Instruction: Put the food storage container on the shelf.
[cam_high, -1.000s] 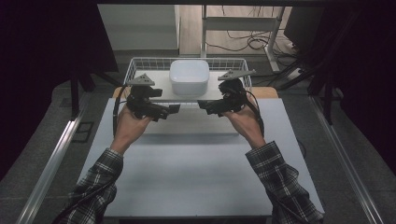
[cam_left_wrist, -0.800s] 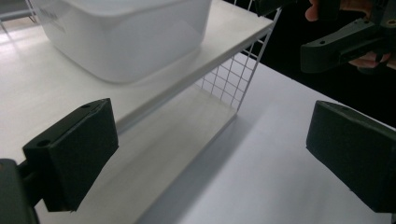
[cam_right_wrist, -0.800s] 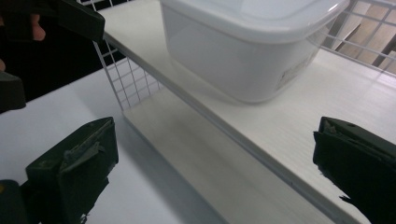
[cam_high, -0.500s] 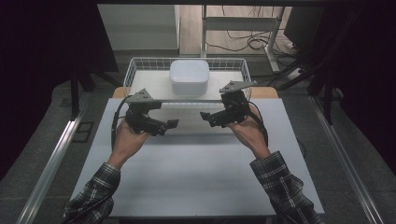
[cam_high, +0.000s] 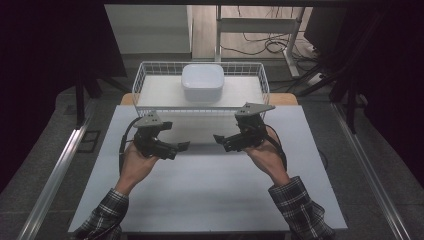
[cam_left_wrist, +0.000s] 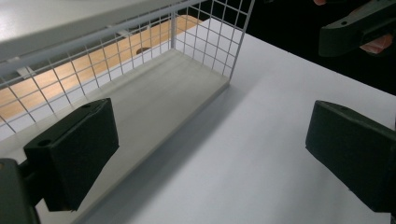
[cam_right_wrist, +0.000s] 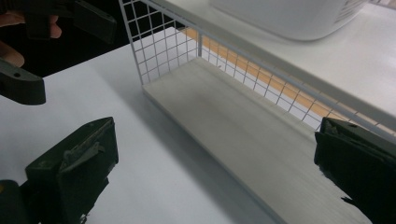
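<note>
The high view looks forward and down from above the person's side, taking in the whole white table and the wire basket at its far edge. The left gripper view sits low and close, looking along its own jaws toward the basket's near corner — the right gripper shows beyond. The right gripper view mirrors it, equally close, facing the same near wall, with the left gripper ahead — all three share that basket front.

White container — cut off by the top edge — contents unseen.
</note>
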